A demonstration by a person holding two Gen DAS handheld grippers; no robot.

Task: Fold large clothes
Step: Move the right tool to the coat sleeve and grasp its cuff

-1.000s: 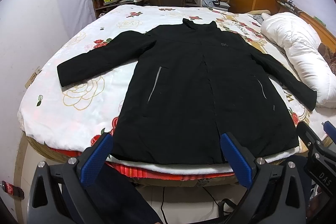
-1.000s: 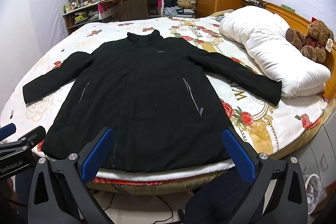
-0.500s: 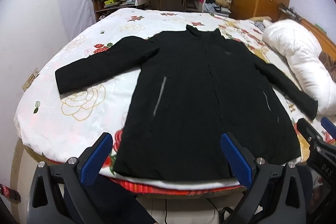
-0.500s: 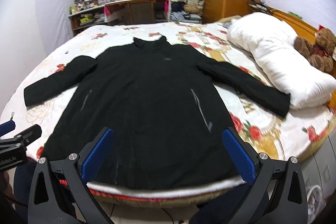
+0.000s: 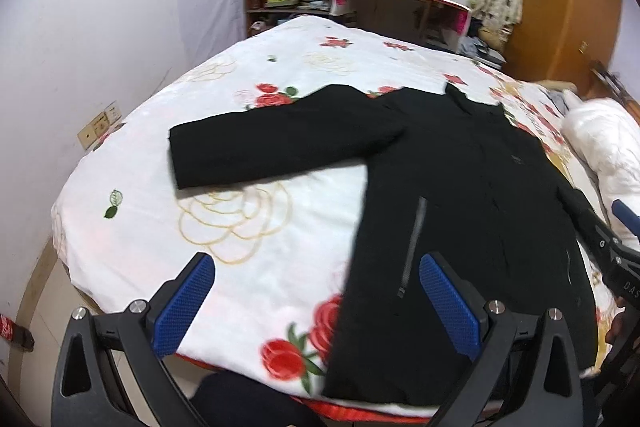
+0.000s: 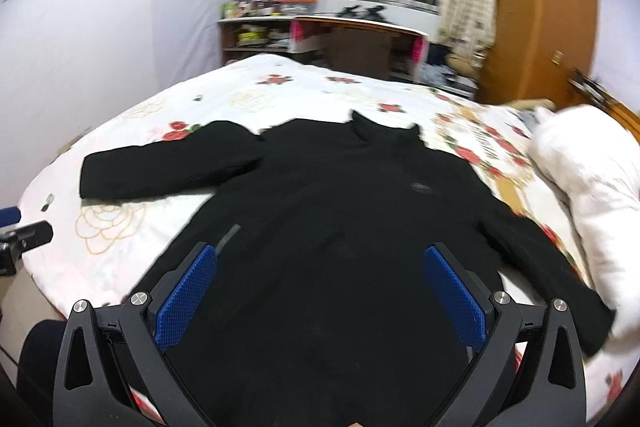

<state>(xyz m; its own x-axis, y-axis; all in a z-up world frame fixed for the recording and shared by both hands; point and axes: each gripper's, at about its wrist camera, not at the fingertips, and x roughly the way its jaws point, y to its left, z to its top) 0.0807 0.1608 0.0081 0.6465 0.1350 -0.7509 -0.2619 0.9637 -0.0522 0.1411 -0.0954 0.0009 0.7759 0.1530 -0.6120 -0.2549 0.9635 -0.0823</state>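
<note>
We see a black coat (image 5: 460, 211) spread flat on the rose-print bed (image 5: 240, 227), 1 sleeve (image 5: 280, 147) stretched leftward. Our left tool (image 5: 316, 303) hovers wide apart above the near edge, holding nothing.

Even indoor light, motion blur strongest in right wrist view, fisheye bending, dark vignetted corners

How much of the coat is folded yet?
None. The coat lies spread flat on the bed, both sleeves out. Both tongs, left and right, are open over its lower part, gripping nothing. Every fold is left.
</note>
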